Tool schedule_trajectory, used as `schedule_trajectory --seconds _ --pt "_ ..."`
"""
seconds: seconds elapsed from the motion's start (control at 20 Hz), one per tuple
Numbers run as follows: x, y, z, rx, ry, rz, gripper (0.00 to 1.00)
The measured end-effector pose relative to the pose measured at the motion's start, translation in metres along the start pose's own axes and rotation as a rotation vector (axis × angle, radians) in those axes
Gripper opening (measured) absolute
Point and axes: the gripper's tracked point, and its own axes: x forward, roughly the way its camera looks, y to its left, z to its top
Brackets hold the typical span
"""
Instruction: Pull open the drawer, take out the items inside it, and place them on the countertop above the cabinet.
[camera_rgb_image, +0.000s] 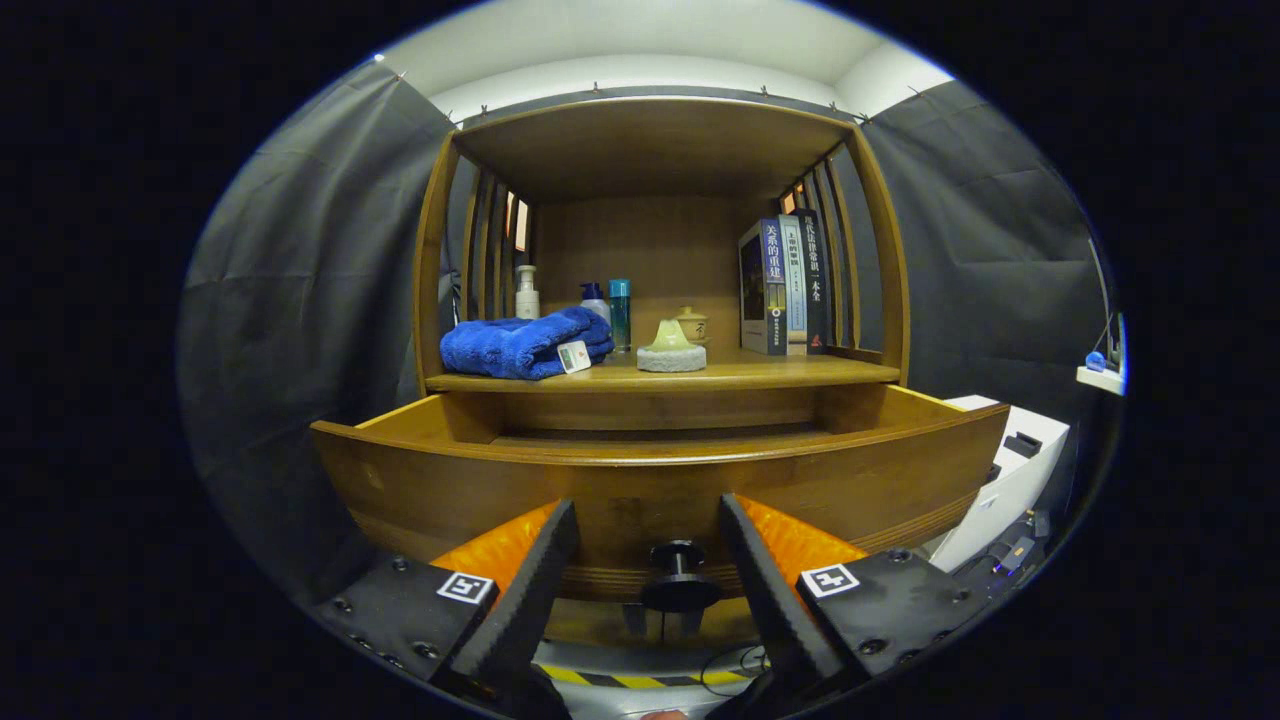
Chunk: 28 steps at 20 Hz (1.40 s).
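Note:
The wooden drawer (480, 480) stands pulled out from the cabinet, its curved front panel facing me. Its dark round knob (678, 575) sits between my two fingers, which stand apart and touch nothing. My gripper (648, 520) is open around the knob, close to the drawer front. The drawer's inside is hidden behind its front panel. Above it, the countertop (760, 372) carries a folded blue towel (525, 345) and a pale green cone on a grey round base (671, 350).
At the back of the countertop stand a white pump bottle (527, 292), a blue-capped bottle (594, 298), a teal can (620, 313) and a small lidded jar (691, 324). Upright books (785, 288) fill its right side. A white box (1010, 480) sits right of the drawer.

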Motion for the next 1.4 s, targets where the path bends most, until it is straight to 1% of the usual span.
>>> schedule_trajectory --seconds 0.3,0.7,0.95,1.15,1.4 --pt "0.036 0.001 0.006 0.034 0.014 -0.014 0.96" --pt "0.104 0.001 0.014 0.024 0.022 -0.024 0.96" --pt "0.134 0.001 0.016 0.031 0.027 -0.028 0.96" --pt "0.144 0.001 0.017 0.019 0.015 -0.036 0.96" --pt "0.144 0.001 0.016 0.004 0.009 -0.036 0.96"
